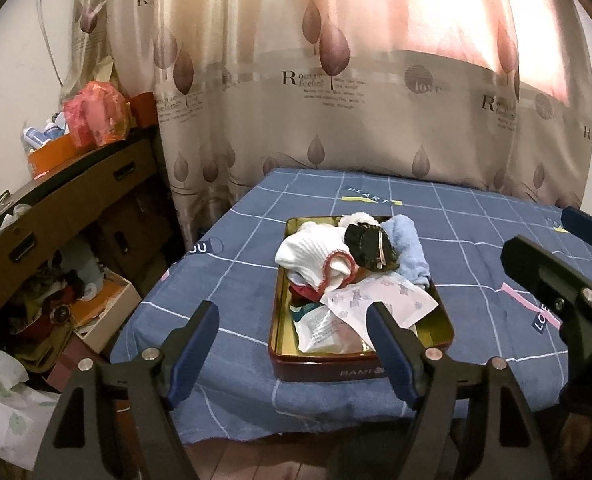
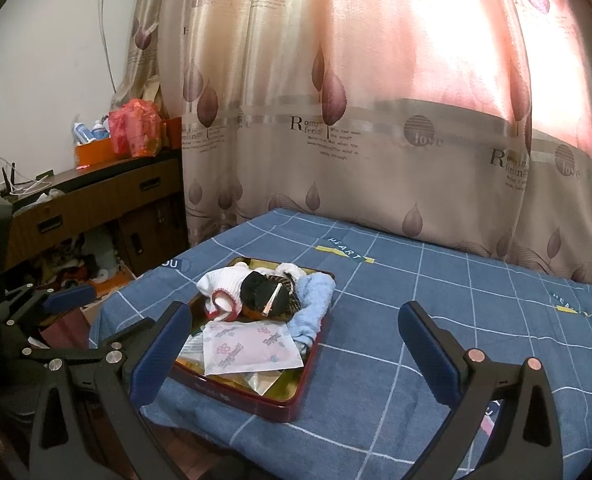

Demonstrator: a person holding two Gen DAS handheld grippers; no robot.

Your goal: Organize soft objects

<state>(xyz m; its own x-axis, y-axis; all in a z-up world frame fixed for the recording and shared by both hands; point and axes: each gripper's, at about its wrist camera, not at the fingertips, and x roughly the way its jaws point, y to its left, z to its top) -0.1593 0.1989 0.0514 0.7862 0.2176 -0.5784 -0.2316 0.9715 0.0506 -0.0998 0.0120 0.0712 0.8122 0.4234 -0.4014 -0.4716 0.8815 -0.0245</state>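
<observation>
We see the tin (image 1: 360, 364) of soft items at the bed's (image 1: 476, 216) near edge, directly ahead of the nearer left tool (image 1: 292, 344); both tools, including the right tool (image 2: 296, 344), gape wide, empty.

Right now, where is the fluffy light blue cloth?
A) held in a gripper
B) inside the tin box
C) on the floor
B: the light blue cloth lies in the tin box beside the white sock, and both grippers are open and empty.
</observation>
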